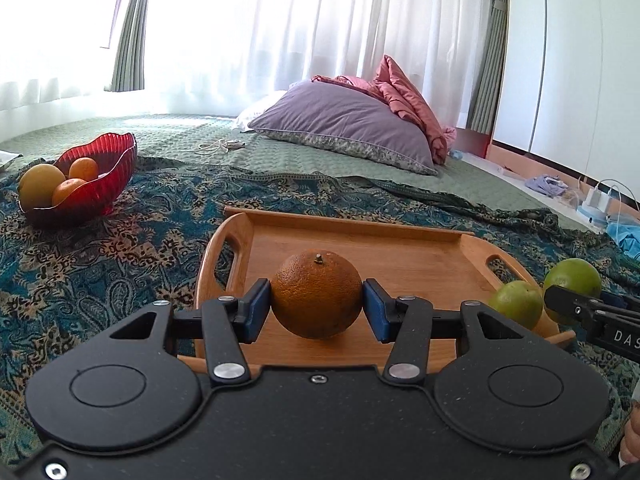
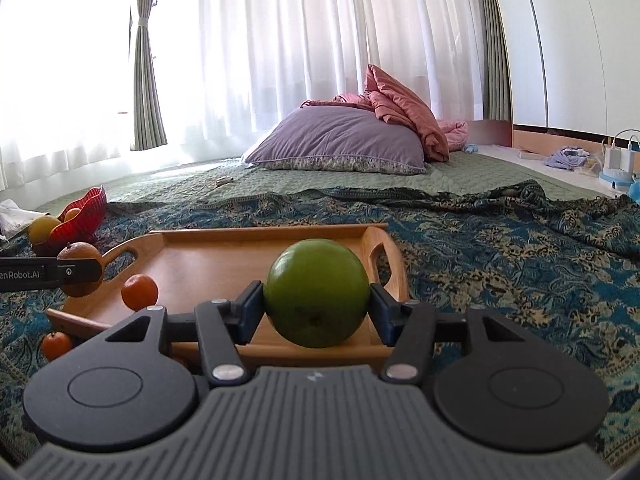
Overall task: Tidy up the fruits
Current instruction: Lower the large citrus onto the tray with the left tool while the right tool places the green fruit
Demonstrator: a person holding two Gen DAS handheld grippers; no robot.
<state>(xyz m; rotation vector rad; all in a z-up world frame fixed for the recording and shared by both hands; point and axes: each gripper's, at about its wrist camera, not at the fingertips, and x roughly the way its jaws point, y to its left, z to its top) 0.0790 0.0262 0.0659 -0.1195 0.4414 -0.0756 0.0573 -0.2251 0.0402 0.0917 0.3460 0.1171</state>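
My left gripper (image 1: 317,306) is shut on a large orange (image 1: 316,280) and holds it over the near part of a wooden tray (image 1: 420,256). My right gripper (image 2: 316,308) is shut on a green fruit (image 2: 316,292) above the tray's right side (image 2: 224,256). A second green fruit (image 1: 514,304) lies at the tray's right edge. A small orange (image 2: 139,291) sits on the tray's left part, another (image 2: 56,345) on the cloth beside it. A red glass bowl (image 1: 108,184) at the far left holds several orange and yellow fruits.
The tray rests on a blue patterned cloth (image 1: 100,264) over a green quilted bed. A purple pillow (image 1: 352,124) and pink blanket (image 1: 404,92) lie at the back. A cable (image 1: 218,145) lies on the quilt. Chargers and clutter (image 1: 600,200) sit at the right.
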